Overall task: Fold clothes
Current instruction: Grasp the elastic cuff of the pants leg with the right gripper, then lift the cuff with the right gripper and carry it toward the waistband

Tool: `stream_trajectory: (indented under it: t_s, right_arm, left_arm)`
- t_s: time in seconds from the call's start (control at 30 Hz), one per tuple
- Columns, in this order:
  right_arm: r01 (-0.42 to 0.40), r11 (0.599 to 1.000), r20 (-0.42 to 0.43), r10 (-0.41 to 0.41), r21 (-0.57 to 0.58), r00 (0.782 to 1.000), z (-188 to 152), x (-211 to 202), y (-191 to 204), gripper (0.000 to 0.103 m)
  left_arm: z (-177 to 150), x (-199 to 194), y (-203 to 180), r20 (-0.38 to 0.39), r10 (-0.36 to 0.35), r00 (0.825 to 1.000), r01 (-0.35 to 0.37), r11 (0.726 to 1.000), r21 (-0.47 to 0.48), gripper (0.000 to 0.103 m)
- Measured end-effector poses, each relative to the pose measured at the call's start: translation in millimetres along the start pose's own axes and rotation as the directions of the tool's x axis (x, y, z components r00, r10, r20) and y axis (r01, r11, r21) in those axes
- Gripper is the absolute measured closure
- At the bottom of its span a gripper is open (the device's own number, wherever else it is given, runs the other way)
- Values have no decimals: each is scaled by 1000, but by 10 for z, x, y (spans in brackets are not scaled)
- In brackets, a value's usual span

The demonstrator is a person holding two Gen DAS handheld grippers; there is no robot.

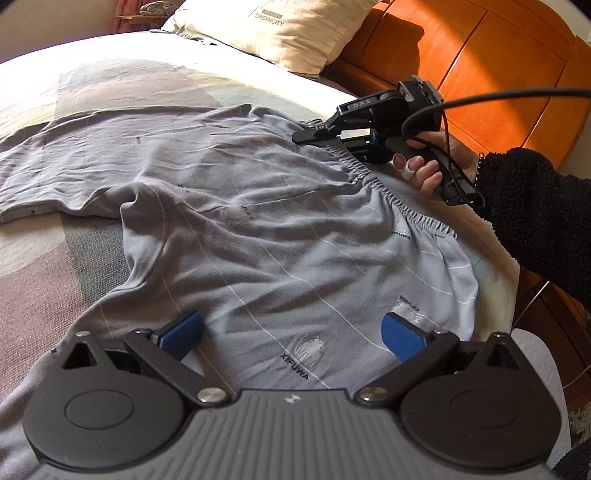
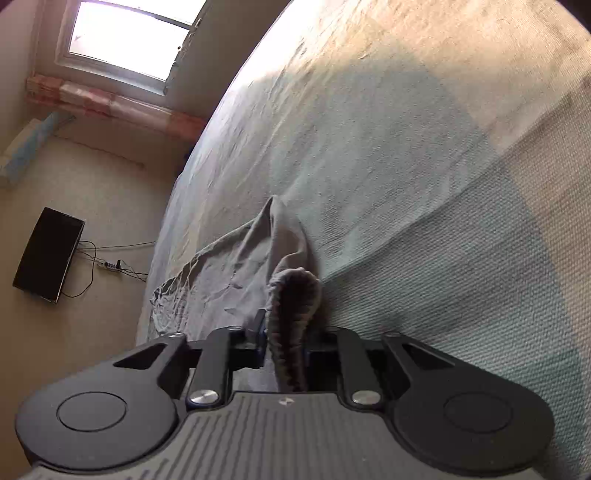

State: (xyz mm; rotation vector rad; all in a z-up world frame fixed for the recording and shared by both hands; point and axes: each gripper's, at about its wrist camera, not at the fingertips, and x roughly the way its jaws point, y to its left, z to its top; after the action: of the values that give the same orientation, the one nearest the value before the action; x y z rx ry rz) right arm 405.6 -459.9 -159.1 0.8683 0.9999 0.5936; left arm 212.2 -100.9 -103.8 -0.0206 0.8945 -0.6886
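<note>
Left wrist view: grey-blue trousers (image 1: 258,206) lie spread on the bed (image 1: 55,254), wrinkled, one leg running off toward the side away from the headboard (image 1: 480,74).
Waistband: the gathered elastic edge (image 1: 402,206) lies on the headboard side of the trousers.
Left gripper (image 1: 291,338): jaws wide, blue pads well apart, nothing between them; it hangs over the near hip of the trousers, with printed logos just beneath.
Right gripper (image 1: 314,134): held in a hand (image 1: 439,166) with a black fleece sleeve (image 1: 535,221), at the waistband end nearest the headboard.
Right wrist view: the right gripper's jaws are narrow and pinch a bunched loop of the waistband (image 2: 295,317); cloth trails off beyond it along the bed (image 2: 443,184).
Stage, my reading: one corner held, the other free; this would fit either laying the trousers flat or starting a fold.
Risk: only one waistband corner is held, so a lift now could drag the trousers askew and deepen the wrinkles.
Risk: the elastic is bunched in the jaws; it may slip out under tension.
Risk: the cable (image 1: 498,98) hanging by the right gripper could snag the cloth.
Containers: none seen; a pillow (image 1: 280,33) sits by the headboard.
</note>
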Motion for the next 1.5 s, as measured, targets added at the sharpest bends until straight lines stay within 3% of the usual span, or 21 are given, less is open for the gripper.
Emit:
stream_trajectory:
  t_s: [0.13,0.37,0.53,0.67,0.73,0.83,1.03,1.37,1.5]
  right_arm:
    - [47,995,40,-44,-82,998,-89,-3,142,96]
    - [26,998,61,-23,-53,998,-104,-13,104,92]
    - [30,997,83,-23,-76,996,-137,-21,146,76]
    - [58,993,94,-48,-103,994,-161,-28,179,79]
    - [99,990,93,-89,-105,992,-156,-21,189,95]
    - [122,984,99,-110,-131,989,-172,-12,254,94]
    - [261,904,133,-229,-338,964,-272,-19,710,92]
    - [353,753,185,-303,-555,935,-513,-71,1441,92]
    - [348,717,182,-302,-604,936,-641,-79,1634,92]
  left_arm:
    - [-6,9,-13,4,5,1000,-5,1000,10,1]
    - [-5,13,-26,-2,10,1000,-10,1000,18,1]
    - [-4,9,-33,-4,13,1000,-13,1000,25,1]
    - [-1,7,-36,-6,13,1000,-13,999,29,1]
    - [0,5,-37,-6,14,1000,-14,999,31,1]
    - [27,1,-21,-16,5,1000,-5,1000,21,1]
    - [122,-36,48,-47,-31,998,30,999,-24,1]
    - [136,-287,21,-57,21,998,-19,1000,22,1]
    - [144,-352,50,-69,55,996,-53,998,30,1]
